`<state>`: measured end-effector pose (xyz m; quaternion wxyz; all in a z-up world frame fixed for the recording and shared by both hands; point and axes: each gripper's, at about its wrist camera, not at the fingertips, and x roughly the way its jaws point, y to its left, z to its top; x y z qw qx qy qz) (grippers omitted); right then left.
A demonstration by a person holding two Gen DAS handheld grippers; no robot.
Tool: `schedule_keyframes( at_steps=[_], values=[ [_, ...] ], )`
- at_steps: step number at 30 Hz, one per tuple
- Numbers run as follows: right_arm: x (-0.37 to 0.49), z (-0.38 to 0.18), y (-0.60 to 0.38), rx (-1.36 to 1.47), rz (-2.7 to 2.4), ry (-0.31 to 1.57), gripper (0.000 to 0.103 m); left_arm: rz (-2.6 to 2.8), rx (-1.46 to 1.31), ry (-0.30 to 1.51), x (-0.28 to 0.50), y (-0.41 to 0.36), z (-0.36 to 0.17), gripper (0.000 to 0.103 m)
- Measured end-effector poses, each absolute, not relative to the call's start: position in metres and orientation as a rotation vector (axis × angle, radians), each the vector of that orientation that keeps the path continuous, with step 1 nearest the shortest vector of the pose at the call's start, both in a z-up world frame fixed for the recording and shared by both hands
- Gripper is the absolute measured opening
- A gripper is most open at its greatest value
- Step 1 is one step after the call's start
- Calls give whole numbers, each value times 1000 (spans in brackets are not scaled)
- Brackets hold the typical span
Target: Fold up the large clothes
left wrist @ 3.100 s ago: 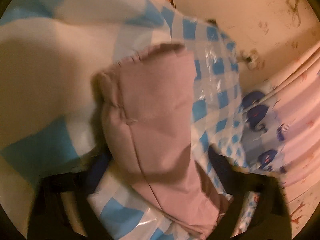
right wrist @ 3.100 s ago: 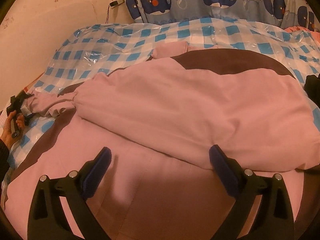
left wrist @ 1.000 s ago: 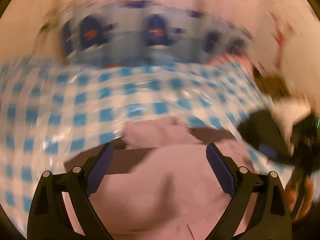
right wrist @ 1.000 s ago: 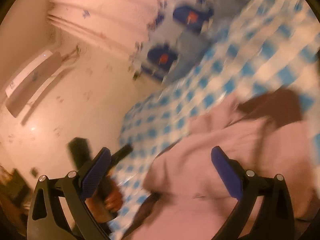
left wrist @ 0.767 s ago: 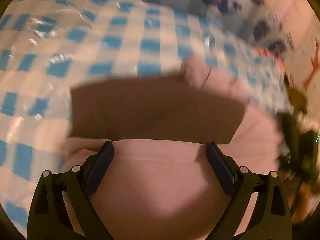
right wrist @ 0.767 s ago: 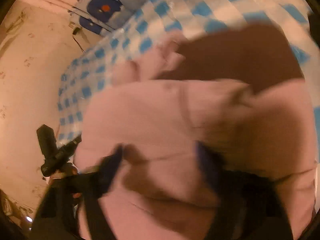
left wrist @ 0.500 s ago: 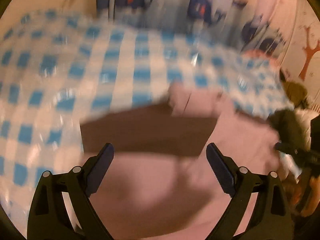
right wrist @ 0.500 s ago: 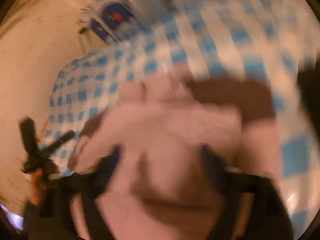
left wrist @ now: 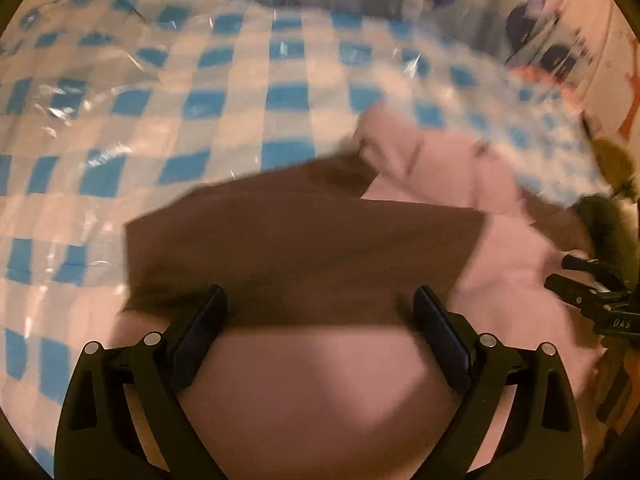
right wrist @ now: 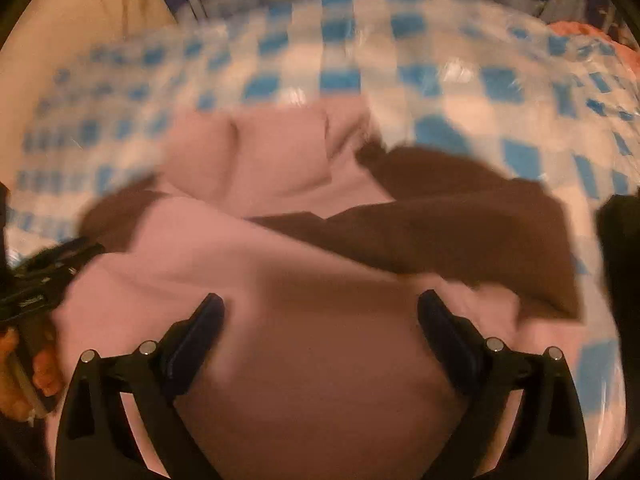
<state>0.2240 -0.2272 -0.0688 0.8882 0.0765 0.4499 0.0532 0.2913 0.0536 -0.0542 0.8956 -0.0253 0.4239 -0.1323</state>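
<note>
Dim warm light, motion blur, fisheye distortion

Left gripper (left wrist: pixel 318 310) and right gripper (right wrist: pixel 320 316), both with jaws spread wide, nothing between them

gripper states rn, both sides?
Left gripper: open, holding nothing, over the pink-and-brown garment.
Right gripper: open, holding nothing, over the same garment.

The garment (left wrist: pixel 320 380) lies on the plastic-covered bed (left wrist: pixel 180 92), with one folded panel (left wrist: pixel 304 248) lying across its upper part and a sleeve (right wrist: pixel 256 160) extending behind it. The curtain (left wrist: pixel 532 24) hangs behind the bed. The left gripper (left wrist: pixel 320 320) and right gripper (right wrist: pixel 320 320) are positioned side by side over the garment's near portion.
</note>
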Motion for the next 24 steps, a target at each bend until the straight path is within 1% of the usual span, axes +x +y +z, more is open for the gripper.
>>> schedule_keyframes(
  at_steps=[2, 4, 5, 7, 8, 11, 14, 15, 16, 17, 18, 19, 22, 24],
  values=[
    [193, -49, -229, 123, 110, 861, 94, -276, -43, 808, 263, 70, -37, 90],
    [167, -49, -233, 65, 78, 857, 94, -268, -5, 808, 245, 80, -40, 90],
    [164, -63, -237, 38, 56, 909, 95, -265, 16, 840, 245, 83, -50, 90],
    [174, -107, -247, 86, 90, 1045, 97, -271, 58, 927, 251, 83, -77, 91],
    [177, -117, -248, 98, 101, 1061, 97, -273, 58, 972, 258, 83, -91, 91],
    [178, -101, -245, 99, 79, 1067, 97, -240, 41, 983, 259, 83, -82, 91],
    [155, -69, -247, 80, 66, 939, 97, -249, 80, 882, 238, 79, -51, 91],
    [148, -66, -249, 67, 47, 913, 97, -251, 94, 870, 234, 79, -50, 91],
    [147, -71, -252, 60, 29, 921, 97, -252, 95, 883, 233, 79, -54, 91],
    [152, -83, -257, 67, 24, 956, 97, -260, 90, 933, 239, 81, -69, 91],
    [161, -107, -264, 115, 56, 1021, 97, -275, 99, 974, 245, 80, -87, 92],
    [165, -116, -266, 130, 67, 1036, 98, -278, 115, 985, 249, 79, -98, 94],
    [172, -114, -259, 70, 46, 1056, 98, -251, 128, 1008, 251, 74, -96, 94],
    [171, -110, -265, 104, 92, 1079, 98, -269, 103, 1026, 247, 79, -85, 94]
  ],
)
